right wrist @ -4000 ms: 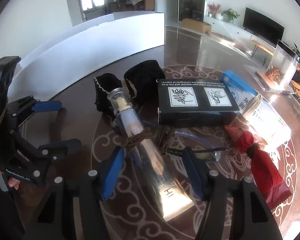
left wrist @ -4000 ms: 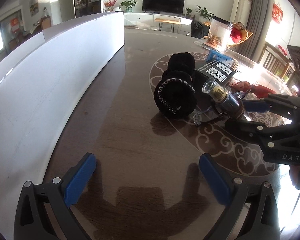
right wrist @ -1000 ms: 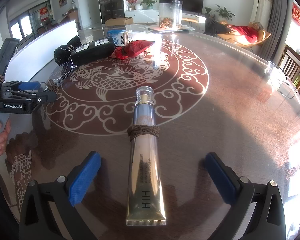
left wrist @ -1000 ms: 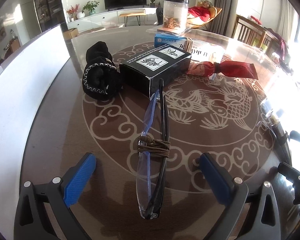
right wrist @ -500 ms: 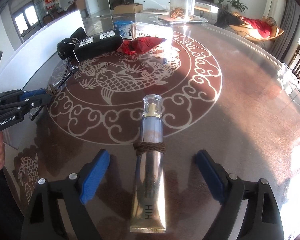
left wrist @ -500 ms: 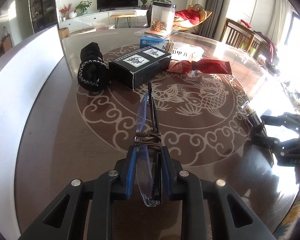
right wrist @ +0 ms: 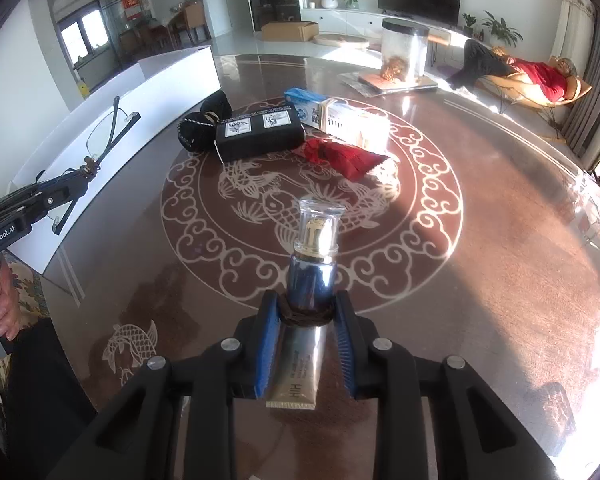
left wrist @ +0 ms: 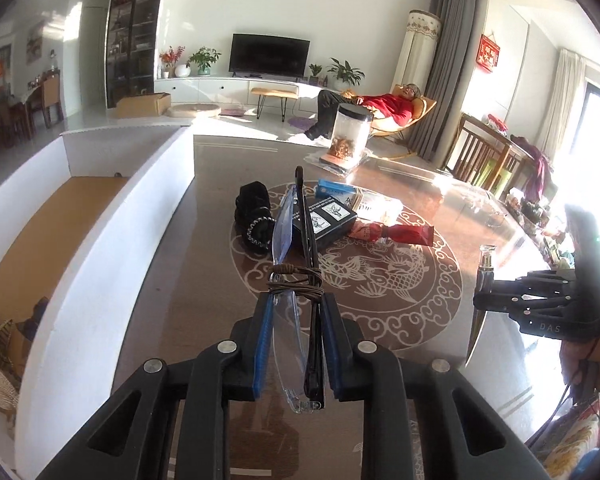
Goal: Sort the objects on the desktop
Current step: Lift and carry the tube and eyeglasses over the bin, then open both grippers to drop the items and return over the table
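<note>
A: Gripping the folded glasses (left wrist: 296,320) in the left tongs (left wrist: 294,340), clenched tight on lens and temple just behind the brown cord wrap. Holding them up off the counter (left wrist: 204,280), beside the white bin (left wrist: 112,240).

B: And on the right?

A: Closing the right tongs (right wrist: 306,344) on the cosmetic tube (right wrist: 310,280), with the pads already pressing at its dark band and the clear cap pointing ahead. Also held clear of the counter, judging by the left view.

B: Worried about anything?

A: Mostly about the glasses. Pinched by thin, smooth parts, with most of the length out ahead. Could pivot or slide free on a quick swing toward the bin. Could also scratch a lens under too hard a squeeze.

B: Same for the tube?

A: Less so. Soft and slick, though. Might squirt forward out of the pads, or tip nose-down with the heavy cap end in front. Would land on the hard counter and perhaps roll.

B: Anything about the pile?

A: Black box (right wrist: 260,128), red packet (right wrist: 340,156) and black pouch (left wrist: 254,216), bunched near the middle, well apart from both tongs. Little risk of a knock there. Better to watch the bin wall: easy to clip with the glasses' far tip.

B: So slow and level.

A: Yes, and no loosening before reaching the bin.
</note>
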Tool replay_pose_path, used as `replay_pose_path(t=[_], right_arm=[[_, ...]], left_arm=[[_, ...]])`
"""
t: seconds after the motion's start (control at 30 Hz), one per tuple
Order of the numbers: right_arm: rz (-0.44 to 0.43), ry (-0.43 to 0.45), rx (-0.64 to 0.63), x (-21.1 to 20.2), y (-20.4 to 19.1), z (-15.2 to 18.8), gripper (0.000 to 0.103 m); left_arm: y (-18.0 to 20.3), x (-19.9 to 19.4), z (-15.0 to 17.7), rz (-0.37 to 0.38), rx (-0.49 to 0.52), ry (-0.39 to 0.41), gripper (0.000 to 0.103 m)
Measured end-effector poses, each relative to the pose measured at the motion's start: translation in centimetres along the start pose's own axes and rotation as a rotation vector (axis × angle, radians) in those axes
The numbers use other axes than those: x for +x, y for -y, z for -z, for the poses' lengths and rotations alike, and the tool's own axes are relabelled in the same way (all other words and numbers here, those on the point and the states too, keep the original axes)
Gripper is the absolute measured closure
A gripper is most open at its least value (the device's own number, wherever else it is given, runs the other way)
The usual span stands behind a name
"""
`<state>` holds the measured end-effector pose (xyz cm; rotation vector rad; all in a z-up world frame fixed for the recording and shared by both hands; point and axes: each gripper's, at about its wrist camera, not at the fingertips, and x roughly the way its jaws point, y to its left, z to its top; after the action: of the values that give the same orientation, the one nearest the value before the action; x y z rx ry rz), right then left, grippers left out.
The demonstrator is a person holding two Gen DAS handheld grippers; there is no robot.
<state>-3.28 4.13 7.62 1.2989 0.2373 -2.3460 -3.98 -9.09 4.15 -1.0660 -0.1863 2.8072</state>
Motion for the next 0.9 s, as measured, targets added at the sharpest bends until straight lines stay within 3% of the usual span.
replay_pose_path(t=[0.23,0.4,0.47,0.53,0.7,0.77,0.83,0.9], right_arm=[[-0.169,0.214,-0.140,-4.6,-10.2,-9.4,0.075],[-0.343,0.276,-0.243,-5.6,-20.3,-16.2,0.075],[-0.412,0.251,-0.266,-4.5,-24.0,-18.7,0.074],[-0.449,0.170,-0.292,-2.1,-27.5,-21.1,0.074],[-0.403,-0.083,-0.335,8.2,-34.0,-24.5,0.074],[-0.388,-0.109,-0.324,11.3,-35.5,-24.9,0.071],[-0.395,-0.148,-0.323,13.7,-36.6,-25.2,0.040],[-0.388,-0.105,-0.273,14.2,-36.3,-25.4,0.034]], left_arm=[[-10.0,-8.8,-3.9,-0.145,-0.106,0.109,0.080],[-17.3,-9.5,-4.4,-0.260,-0.182,0.047,0.080],[-20.0,-8.1,-3.8,-0.274,-0.220,-0.015,0.080],[-22.1,-6.3,-3.0,-0.296,-0.244,-0.084,0.080],[-25.4,-2.3,-1.2,-0.325,-0.301,-0.192,0.076],[-26.9,-1.4,-0.8,-0.339,-0.356,-0.227,0.063],[-28.2,-1.4,-0.3,-0.351,-0.421,-0.231,0.031],[-28.7,-2.2,0.2,-0.352,-0.456,-0.191,0.030]])
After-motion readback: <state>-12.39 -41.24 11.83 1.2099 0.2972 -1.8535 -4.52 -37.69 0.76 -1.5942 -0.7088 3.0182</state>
